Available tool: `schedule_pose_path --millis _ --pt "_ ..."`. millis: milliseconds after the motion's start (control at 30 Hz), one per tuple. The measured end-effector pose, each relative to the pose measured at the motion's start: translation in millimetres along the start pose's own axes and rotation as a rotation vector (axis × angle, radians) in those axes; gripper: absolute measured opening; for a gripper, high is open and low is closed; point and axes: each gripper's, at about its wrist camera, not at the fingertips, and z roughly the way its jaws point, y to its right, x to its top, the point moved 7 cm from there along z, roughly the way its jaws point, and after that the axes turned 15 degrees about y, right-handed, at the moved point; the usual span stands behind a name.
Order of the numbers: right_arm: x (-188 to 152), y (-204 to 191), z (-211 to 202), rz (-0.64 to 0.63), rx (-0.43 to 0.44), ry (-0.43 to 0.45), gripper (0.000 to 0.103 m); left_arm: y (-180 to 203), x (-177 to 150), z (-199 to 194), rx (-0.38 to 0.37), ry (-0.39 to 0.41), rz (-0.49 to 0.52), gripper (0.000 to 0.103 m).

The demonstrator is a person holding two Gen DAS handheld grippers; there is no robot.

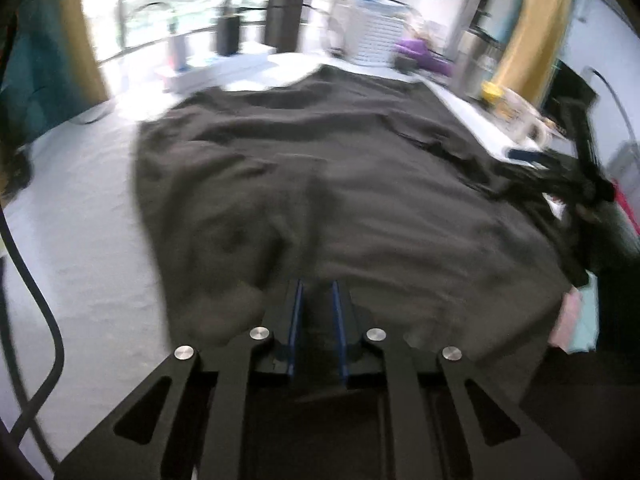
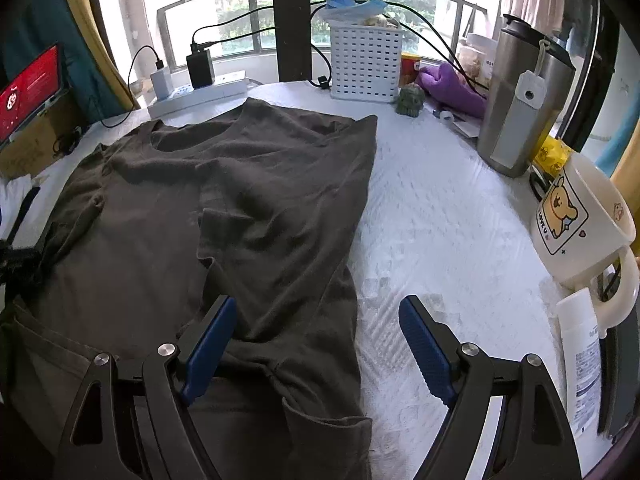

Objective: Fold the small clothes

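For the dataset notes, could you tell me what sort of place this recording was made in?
Probably a lived-in home room: a cloth-covered table by a window, cluttered with a cartoon mug, a steel thermos and a power strip, with a dark t-shirt spread out.

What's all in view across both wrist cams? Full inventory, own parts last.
t-shirt: 1, dark brown-grey, spread flat on the table, right side folded inward
table: 1, white covered top
basket: 1, white, slotted, far edge by the window
flask: 1, steel with grey strip, far right
mug: 1, cream with bear print, right edge
bottle: 1, white, lying below the mug
purple cloth: 1, beside the basket
power strip: 1, white, far left, chargers plugged in
screen: 1, red, left edge
left hand-held gripper: black, blue pads, nearly closed on the shirt hem
right hand-held gripper: black, blue pads, open over the shirt's right edge
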Motion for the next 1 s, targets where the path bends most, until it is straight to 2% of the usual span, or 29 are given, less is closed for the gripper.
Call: schedule_pose_path --millis 67,167,233,267,300,367,400,567,633,667,700,800,933,1000 --pt "-1.3 1.1 -0.3 0.002 -0.002 -0.001 0.084 15.9 -8.8 4.7 -0.059 -0.059 0.03 0.013" --pt "-2.0 4.2 -2.9 0.012 -0.005 0.004 0.084 18.8 -5.5 1.9 -0.04 -0.057 0.059 0.014" --pt "-2.6 6.8 -4.6 0.017 -0.008 0.007 0.084 6.4 6.1 -3.6 0.01 -0.025 0.038 0.015" --pt "-2.7 8.3 -5.0 0.021 -0.01 0.009 0.084 -3.6 12.2 -5.7 0.058 -0.008 0.032 0.019" --pt "-2.8 9.2 -5.2 0.023 -0.011 0.01 0.084 -14.7 16.8 -7.2 0.113 0.006 0.029 0.031" --pt "-2.7 10.3 -5.8 0.027 -0.01 0.014 0.084 -31.8 22.4 -8.9 0.178 0.024 0.005 0.047" --pt "-2.8 10.4 -6.1 0.03 -0.008 0.015 0.084 -41.6 23.0 -7.6 0.209 0.02 -0.013 0.047" --pt "-4.5 11.9 -6.1 0.04 -0.007 0.017 0.084 -56.0 12.9 6.2 0.262 -0.036 -0.023 0.047" --pt "-5.0 12.5 -6.4 0.046 -0.007 0.019 0.084 -50.9 7.7 11.2 0.255 -0.041 -0.006 0.043" --pt "-5.1 12.9 -6.4 0.047 -0.007 0.019 0.084 -46.9 6.4 12.6 0.248 -0.038 0.016 0.024" --pt "-5.4 13.2 -6.2 0.048 -0.007 0.019 0.084 -43.5 4.9 14.0 0.247 -0.044 0.031 0.01" --pt "-7.0 14.0 -4.6 0.052 -0.006 0.013 0.084 -30.6 5.2 9.9 0.227 -0.023 0.07 0.003" --pt "-8.3 13.3 -3.6 0.052 -0.001 0.012 0.084 1.7 5.7 3.7 0.149 -0.005 0.155 0.003" --pt "-8.3 12.3 -3.6 0.051 0.001 0.014 0.084 14.9 -0.1 6.3 0.088 -0.029 0.173 0.003"
